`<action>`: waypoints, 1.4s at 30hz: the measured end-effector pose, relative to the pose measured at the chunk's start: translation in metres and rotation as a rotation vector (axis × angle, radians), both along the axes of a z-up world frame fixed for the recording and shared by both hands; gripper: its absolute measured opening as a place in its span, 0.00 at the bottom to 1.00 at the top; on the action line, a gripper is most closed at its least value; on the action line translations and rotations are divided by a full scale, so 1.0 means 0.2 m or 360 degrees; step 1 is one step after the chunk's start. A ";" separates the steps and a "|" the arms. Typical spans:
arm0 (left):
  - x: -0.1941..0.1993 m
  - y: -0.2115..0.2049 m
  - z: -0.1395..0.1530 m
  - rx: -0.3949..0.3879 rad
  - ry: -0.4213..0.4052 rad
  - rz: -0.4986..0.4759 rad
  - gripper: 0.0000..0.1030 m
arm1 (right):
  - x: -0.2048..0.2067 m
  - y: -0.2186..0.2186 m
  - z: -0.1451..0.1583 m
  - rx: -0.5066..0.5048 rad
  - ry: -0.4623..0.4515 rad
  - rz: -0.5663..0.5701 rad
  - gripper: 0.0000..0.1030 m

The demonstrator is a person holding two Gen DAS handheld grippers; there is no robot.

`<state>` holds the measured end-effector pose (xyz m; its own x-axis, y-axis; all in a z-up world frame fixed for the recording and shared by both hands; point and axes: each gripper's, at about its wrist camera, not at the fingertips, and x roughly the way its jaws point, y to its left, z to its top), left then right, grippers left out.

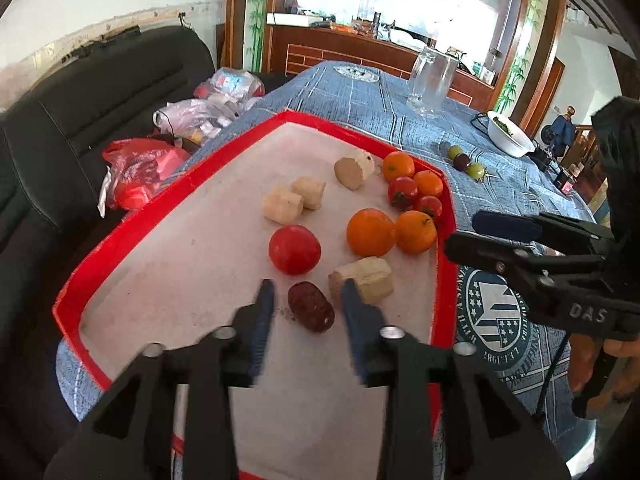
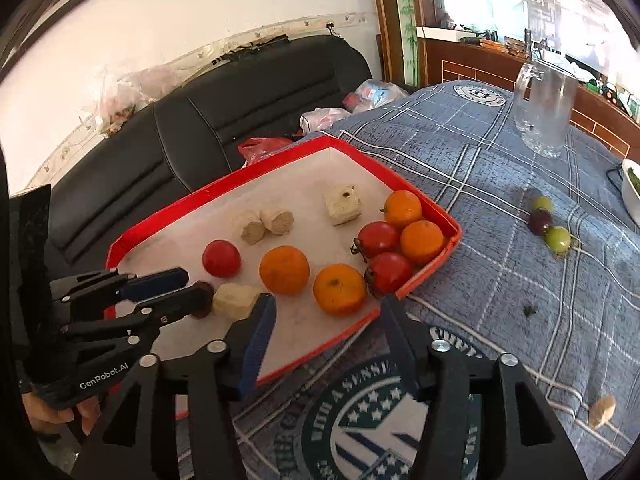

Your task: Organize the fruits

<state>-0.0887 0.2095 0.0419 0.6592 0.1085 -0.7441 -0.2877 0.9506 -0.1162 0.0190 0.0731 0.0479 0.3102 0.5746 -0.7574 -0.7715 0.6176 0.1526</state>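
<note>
A red-rimmed tray (image 1: 182,188) (image 2: 416,196) holds several oranges (image 1: 370,232) (image 2: 284,270), red tomatoes (image 1: 295,249) (image 2: 221,258) and pale cut chunks (image 1: 282,204) (image 2: 343,204). A dark red date (image 1: 311,311) (image 2: 203,300) lies at the tray's near end. My left gripper (image 1: 308,294) (image 2: 186,286) is open, its fingers on either side of the date, not closed on it. My right gripper (image 2: 330,312) (image 1: 464,230) is open and empty above the tray's right edge. Three small grapes (image 1: 464,160) (image 2: 546,222) lie on the cloth outside the tray.
A blue checked cloth (image 2: 500,280) covers the table. A glass mug (image 1: 432,80) (image 2: 546,112) and a white bowl (image 1: 510,136) (image 2: 632,192) stand at the far side. Plastic bags (image 1: 140,172) lie on a black sofa (image 1: 80,120) to the left.
</note>
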 end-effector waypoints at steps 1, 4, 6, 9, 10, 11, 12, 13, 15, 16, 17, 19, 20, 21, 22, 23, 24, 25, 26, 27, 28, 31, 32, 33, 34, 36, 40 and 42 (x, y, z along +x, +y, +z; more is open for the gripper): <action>-0.01 -0.01 0.01 0.0012 -0.0014 0.0003 0.45 | -0.01 -0.02 0.01 0.0015 0.0005 -0.0001 0.59; -0.03 -0.03 0.04 0.0051 -0.0036 0.0013 0.50 | -0.05 -0.06 0.03 0.0051 0.0006 -0.0009 0.66; -0.04 -0.04 0.05 0.0077 -0.0044 0.0023 0.59 | -0.08 -0.09 0.06 0.0084 0.0004 -0.0008 0.73; -0.08 -0.05 0.07 0.0117 -0.0089 0.0051 0.65 | -0.13 -0.14 0.09 0.0120 -0.0013 -0.0011 0.76; -0.09 -0.06 0.08 0.0123 -0.0100 0.0056 0.66 | -0.14 -0.15 0.09 0.0132 -0.0010 -0.0012 0.77; -0.10 -0.06 0.08 0.0127 -0.0108 0.0062 0.68 | -0.16 -0.17 0.10 0.0147 -0.0002 -0.0009 0.79; -0.11 -0.07 0.09 0.0132 -0.0111 0.0063 0.70 | -0.17 -0.18 0.11 0.0172 0.0008 -0.0007 0.82; -0.12 -0.07 0.09 0.0136 -0.0107 0.0061 0.70 | -0.19 -0.20 0.12 0.0189 0.0012 -0.0008 0.84; -0.13 -0.09 0.10 0.0157 -0.0095 0.0067 0.70 | -0.21 -0.22 0.13 0.0207 0.0016 -0.0011 0.85; -0.13 -0.10 0.10 0.0172 -0.0094 0.0071 0.70 | -0.22 -0.23 0.14 0.0211 0.0018 -0.0011 0.85; -0.14 -0.10 0.10 0.0179 -0.0097 0.0070 0.70 | -0.24 -0.23 0.14 0.0216 0.0020 -0.0012 0.86; -0.15 -0.12 0.11 0.0185 -0.0103 0.0074 0.70 | -0.25 -0.24 0.14 0.0207 0.0024 -0.0023 0.87; -0.16 -0.12 0.11 0.0185 -0.0107 0.0073 0.70 | -0.26 -0.25 0.13 0.0195 0.0029 -0.0031 0.88; -0.17 -0.12 0.11 0.0185 -0.0110 0.0073 0.70 | -0.27 -0.25 0.13 0.0181 0.0046 -0.0042 0.88; -0.18 -0.12 0.12 0.0184 -0.0113 0.0074 0.70 | -0.27 -0.25 0.13 0.0177 0.0057 -0.0042 0.88; -0.18 -0.13 0.12 0.0183 -0.0111 0.0074 0.70 | -0.28 -0.26 0.12 0.0178 0.0063 -0.0043 0.88; -0.19 -0.13 0.12 0.0185 -0.0109 0.0078 0.70 | -0.29 -0.26 0.12 0.0181 0.0064 -0.0046 0.89; -0.20 -0.13 0.12 0.0188 -0.0108 0.0081 0.70 | -0.30 -0.27 0.13 0.0183 0.0062 -0.0050 0.89; -0.20 -0.13 0.13 0.0192 -0.0107 0.0085 0.70 | -0.31 -0.28 0.13 0.0186 0.0060 -0.0057 0.90; -0.21 -0.13 0.13 0.0199 -0.0107 0.0090 0.70 | -0.31 -0.29 0.13 0.0186 0.0058 -0.0062 0.90; -0.22 -0.13 0.13 0.0202 -0.0106 0.0090 0.70 | -0.32 -0.29 0.14 0.0185 0.0048 -0.0070 0.90; -0.25 -0.14 0.14 0.0228 -0.0111 0.0117 0.70 | -0.37 -0.30 0.17 0.0175 -0.0013 -0.0065 0.91; -0.25 -0.14 0.15 0.0238 -0.0113 0.0124 0.70 | -0.39 -0.31 0.18 0.0171 -0.0039 -0.0058 0.92; -0.26 -0.14 0.15 0.0251 -0.0114 0.0133 0.71 | -0.40 -0.30 0.19 0.0171 -0.0050 -0.0054 0.92; -0.27 -0.15 0.16 0.0256 -0.0116 0.0138 0.72 | -0.42 -0.31 0.20 0.0173 -0.0064 -0.0045 0.92; -0.29 -0.15 0.17 0.0258 -0.0128 0.0148 0.82 | -0.44 -0.31 0.22 0.0183 -0.0076 -0.0031 0.93; -0.31 -0.16 0.19 0.0222 -0.0151 0.0143 0.82 | -0.49 -0.33 0.25 0.0202 -0.0101 -0.0014 0.93; -0.33 -0.17 0.19 0.0241 -0.0150 0.0143 0.82 | -0.50 -0.34 0.26 0.0206 -0.0111 -0.0015 0.93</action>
